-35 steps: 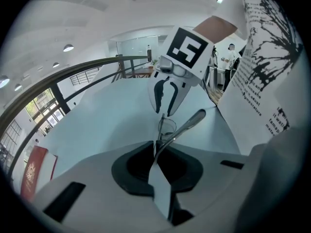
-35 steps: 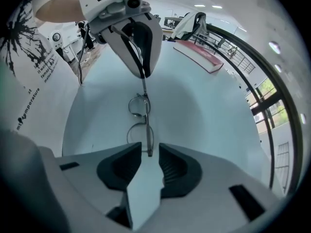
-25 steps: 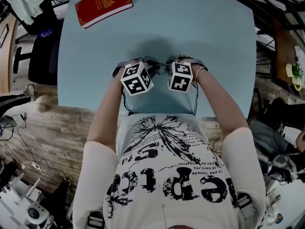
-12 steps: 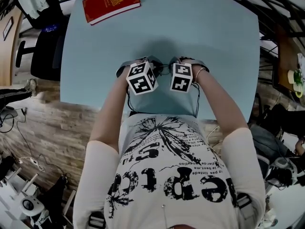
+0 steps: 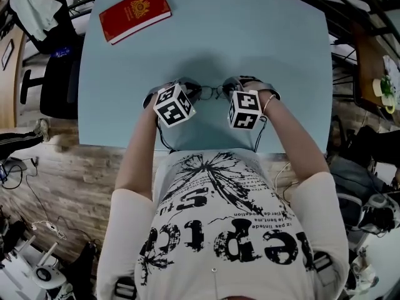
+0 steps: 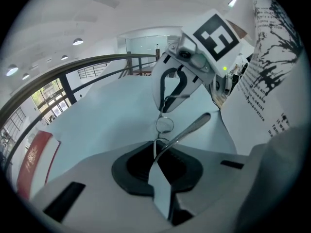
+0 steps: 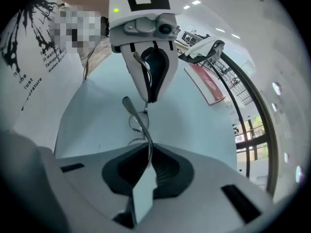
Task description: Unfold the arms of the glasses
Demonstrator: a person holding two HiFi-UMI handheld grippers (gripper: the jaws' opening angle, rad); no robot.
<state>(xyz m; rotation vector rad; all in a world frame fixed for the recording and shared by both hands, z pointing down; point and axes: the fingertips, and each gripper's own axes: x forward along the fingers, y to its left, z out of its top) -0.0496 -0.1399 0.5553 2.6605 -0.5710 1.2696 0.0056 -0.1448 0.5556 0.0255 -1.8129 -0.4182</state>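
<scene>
We read the thin round-rimmed wire glasses as bright metal, with slim polished arms and clear, glossy lenses. The pale blue table top is smooth and matt. The red rectangular book has a lightly sheened cover with gilt print. The person's white printed T-shirt is soft matt cloth. The floor shows rough, wood-grained planks.

blue table, red book, dark glasses
</scene>
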